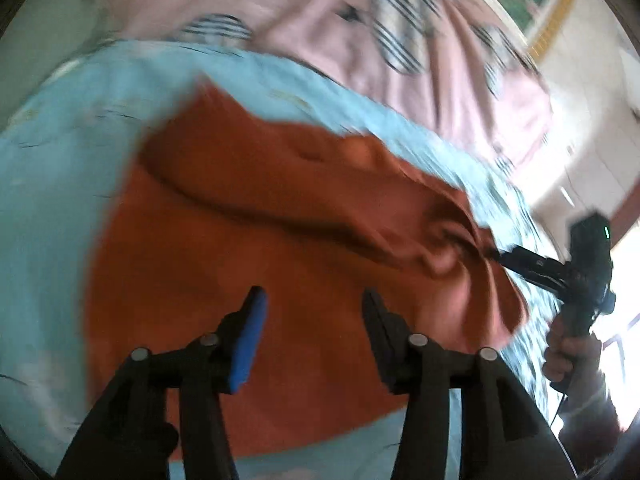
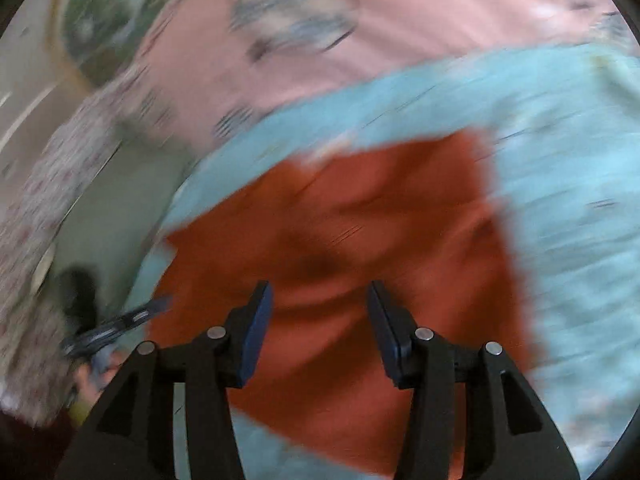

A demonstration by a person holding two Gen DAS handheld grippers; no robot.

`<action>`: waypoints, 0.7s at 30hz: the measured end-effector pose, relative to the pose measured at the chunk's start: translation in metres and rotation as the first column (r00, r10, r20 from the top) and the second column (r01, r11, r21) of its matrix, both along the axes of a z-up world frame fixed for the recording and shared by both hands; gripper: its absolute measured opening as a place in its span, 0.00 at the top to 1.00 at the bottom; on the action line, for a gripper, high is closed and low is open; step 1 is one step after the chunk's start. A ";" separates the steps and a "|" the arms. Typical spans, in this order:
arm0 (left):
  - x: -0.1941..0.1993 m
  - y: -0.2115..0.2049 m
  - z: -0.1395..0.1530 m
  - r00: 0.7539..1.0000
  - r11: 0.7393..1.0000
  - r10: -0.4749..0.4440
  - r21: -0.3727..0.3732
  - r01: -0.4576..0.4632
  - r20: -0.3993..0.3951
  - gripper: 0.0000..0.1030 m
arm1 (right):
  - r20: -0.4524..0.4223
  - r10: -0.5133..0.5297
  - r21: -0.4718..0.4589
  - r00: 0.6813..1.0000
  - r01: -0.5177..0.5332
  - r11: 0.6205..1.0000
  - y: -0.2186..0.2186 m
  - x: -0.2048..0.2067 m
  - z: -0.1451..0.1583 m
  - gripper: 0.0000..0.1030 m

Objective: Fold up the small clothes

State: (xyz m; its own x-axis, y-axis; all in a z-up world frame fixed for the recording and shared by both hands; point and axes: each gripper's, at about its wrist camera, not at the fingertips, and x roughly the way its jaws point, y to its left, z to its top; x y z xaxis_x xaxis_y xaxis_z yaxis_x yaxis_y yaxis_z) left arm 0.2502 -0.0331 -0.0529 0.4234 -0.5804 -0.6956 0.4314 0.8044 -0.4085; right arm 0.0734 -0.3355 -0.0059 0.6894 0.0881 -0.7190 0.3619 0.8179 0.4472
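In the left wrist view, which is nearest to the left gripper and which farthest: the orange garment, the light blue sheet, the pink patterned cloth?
From the left gripper:
1. orange garment, directly beneath the open fingers.
2. light blue sheet, surrounding the garment.
3. pink patterned cloth, beyond, at the top.

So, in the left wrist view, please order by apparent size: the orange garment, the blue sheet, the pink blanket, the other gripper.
1. orange garment
2. blue sheet, though the garment hides part of it, so the first two are uncertain
3. pink blanket, cut by the frame edge
4. right gripper, clearly smallest
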 end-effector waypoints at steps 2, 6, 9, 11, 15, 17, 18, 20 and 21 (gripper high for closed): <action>0.005 -0.027 -0.011 0.997 0.997 -0.071 0.037 0.072 -0.039 0.52 | -0.049 0.103 0.039 0.993 -0.102 0.994 0.015 0.027 -0.018 0.50; 0.037 -0.053 -0.019 0.994 0.984 -0.107 0.137 0.110 -0.033 0.57 | -0.186 0.130 0.002 0.974 -0.132 0.991 0.002 0.070 -0.049 0.50; 0.072 -0.040 -0.013 0.998 0.985 -0.060 0.161 0.060 -0.006 0.66 | -0.223 -0.028 -0.137 0.974 -0.003 0.991 -0.044 0.080 -0.047 0.52; 0.097 -0.023 -0.010 0.999 0.977 0.009 0.213 -0.020 0.051 0.69 | -0.203 -0.196 -0.233 0.959 0.148 0.961 -0.083 0.074 -0.037 0.53; 0.133 0.019 -0.006 0.983 0.964 0.169 0.196 -0.180 0.073 0.74 | -0.078 -0.386 -0.219 0.919 0.362 0.906 -0.132 0.049 -0.020 0.53; 0.138 0.040 -0.001 0.971 0.961 0.230 0.140 -0.238 0.067 0.74 | -0.066 -0.389 -0.212 0.919 0.368 0.905 -0.126 0.048 -0.016 0.51; 0.136 0.049 0.000 0.967 0.963 0.248 0.096 -0.253 0.058 0.74 | -0.054 -0.372 -0.216 0.927 0.353 0.911 -0.116 0.049 -0.013 0.51; 0.124 0.055 0.000 0.962 0.960 0.266 0.078 -0.270 0.054 0.70 | -0.034 -0.315 -0.227 0.948 0.300 0.927 -0.095 0.051 -0.008 0.50; 0.114 0.055 0.000 0.961 0.957 0.271 0.091 -0.276 0.060 0.69 | -0.031 -0.268 -0.216 0.963 0.256 0.942 -0.079 0.057 -0.008 0.50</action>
State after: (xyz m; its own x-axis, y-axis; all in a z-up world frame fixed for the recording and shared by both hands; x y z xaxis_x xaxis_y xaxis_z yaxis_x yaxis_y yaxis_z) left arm 0.3641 0.0215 -0.0527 0.5896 -0.3681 -0.7189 0.2060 0.9292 -0.3068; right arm 0.1307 -0.4145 -0.0136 0.6237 -0.2455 -0.7421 0.5965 0.7630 0.2489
